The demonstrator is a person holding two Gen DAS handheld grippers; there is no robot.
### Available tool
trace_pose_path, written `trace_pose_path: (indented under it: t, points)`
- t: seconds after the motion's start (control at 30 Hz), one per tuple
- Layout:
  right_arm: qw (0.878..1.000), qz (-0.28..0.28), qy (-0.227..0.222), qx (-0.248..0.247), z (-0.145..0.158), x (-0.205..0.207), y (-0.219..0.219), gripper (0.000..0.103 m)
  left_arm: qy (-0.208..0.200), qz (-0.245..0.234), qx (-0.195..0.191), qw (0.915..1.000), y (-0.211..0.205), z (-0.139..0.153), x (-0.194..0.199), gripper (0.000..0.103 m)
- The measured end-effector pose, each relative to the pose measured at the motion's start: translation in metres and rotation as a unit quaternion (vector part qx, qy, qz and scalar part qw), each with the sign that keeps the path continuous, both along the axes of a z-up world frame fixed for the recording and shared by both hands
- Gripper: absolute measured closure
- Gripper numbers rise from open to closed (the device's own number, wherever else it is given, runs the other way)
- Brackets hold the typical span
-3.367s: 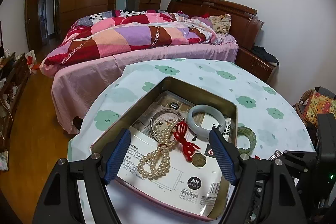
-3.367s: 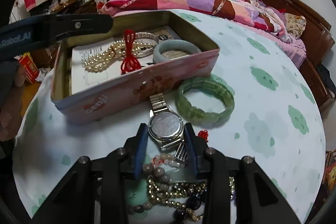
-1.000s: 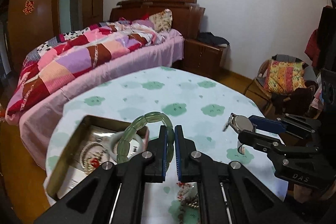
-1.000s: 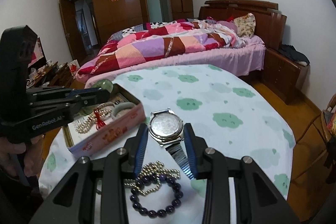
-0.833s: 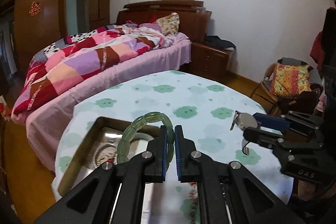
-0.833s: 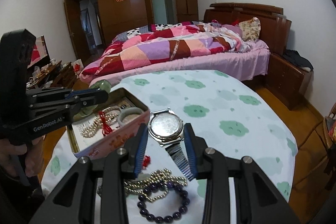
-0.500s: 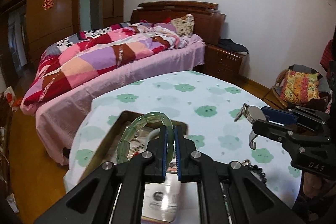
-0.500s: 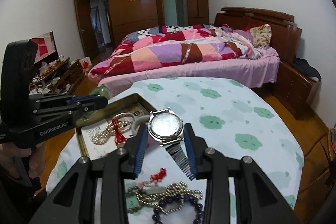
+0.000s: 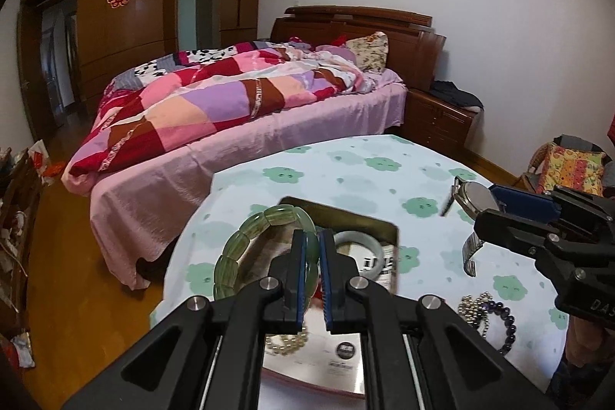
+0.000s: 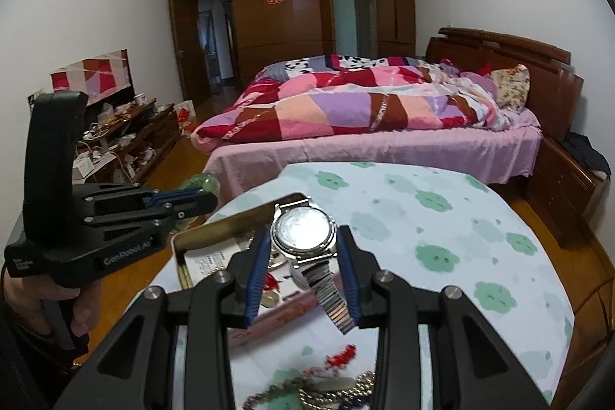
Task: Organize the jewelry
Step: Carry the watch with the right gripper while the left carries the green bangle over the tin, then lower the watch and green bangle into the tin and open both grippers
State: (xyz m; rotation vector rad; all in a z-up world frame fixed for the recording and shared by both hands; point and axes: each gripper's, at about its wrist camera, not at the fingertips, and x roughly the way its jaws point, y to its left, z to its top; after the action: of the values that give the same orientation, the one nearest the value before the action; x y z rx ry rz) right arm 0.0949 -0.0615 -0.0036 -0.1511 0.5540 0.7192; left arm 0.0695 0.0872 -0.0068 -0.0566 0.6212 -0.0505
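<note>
Both grippers have come up off the surface (image 9: 384, 156) since the earliest pictures and now hang in the air over it, each carrying a piece. Back then the left gripper stood wide apart over the tin and the green bracelet lay on the cloth beside the watch.

Now the tin (image 9: 380, 221) sits on the surface with some pieces already in it: a pale bangle (image 9: 359, 246) and a string of pearls (image 9: 286, 339) show in the left wrist view, on printed paper. That part of the sorting looks done. The left gripper (image 9: 310, 279) is clamped on the green bracelet (image 9: 246, 244), which stands up above the near end of the tin. The right gripper (image 10: 303, 275) is clamped on the watch (image 10: 303, 229) by its case, the metal band hanging down, roughly over the tin's edge. Neither piece is in the tin yet, so I judge both drops are next.

Still left on the cloth are a dark bead bracelet (image 9: 507, 317) and a metal bead string (image 9: 474, 310), well outside the tin.

Only the left wrist view shows the bangle and pearls clearly. The right wrist view shows the tin's brass rim (image 10: 230, 221), the watch face, a red tassel (image 10: 342, 356) on the cloth and the hand (image 10: 73, 310) on the left gripper's handle; its loose pile at the bottom is blurred.
</note>
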Motion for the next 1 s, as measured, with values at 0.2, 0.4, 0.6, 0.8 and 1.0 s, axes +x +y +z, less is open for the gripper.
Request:
trace_pose_path:
  t: [0.2, 0.4, 0.6, 0.8, 1.0]
  points:
    - [1.0, 0.019, 0.005, 0.002, -0.002, 0.0, 0.017, 0.066, 0.005, 0.011, -0.007, 0.9999, 0.012, -0.005, 0.001, 0.097]
    - [0.999, 0.037, 0.017, 0.004, -0.009, 0.0, 0.034, 0.066, 0.012, 0.019, -0.016, 0.9996, 0.02, -0.011, 0.003, 0.097]
    - [0.998, 0.046, 0.03, 0.007, -0.018, 0.001, 0.044, 0.066, 0.02, 0.025, -0.024, 0.9992, 0.025, -0.019, 0.007, 0.097]
    - [0.998, 0.046, 0.047, 0.008, -0.031, 0.005, 0.051, 0.066, 0.03, 0.024, -0.027, 0.9989, 0.026, -0.027, 0.01, 0.097]
    - [0.997, 0.048, 0.067, 0.005, -0.044, 0.007, 0.057, 0.066, 0.044, 0.02, -0.027, 0.9985, 0.024, -0.036, 0.014, 0.097]
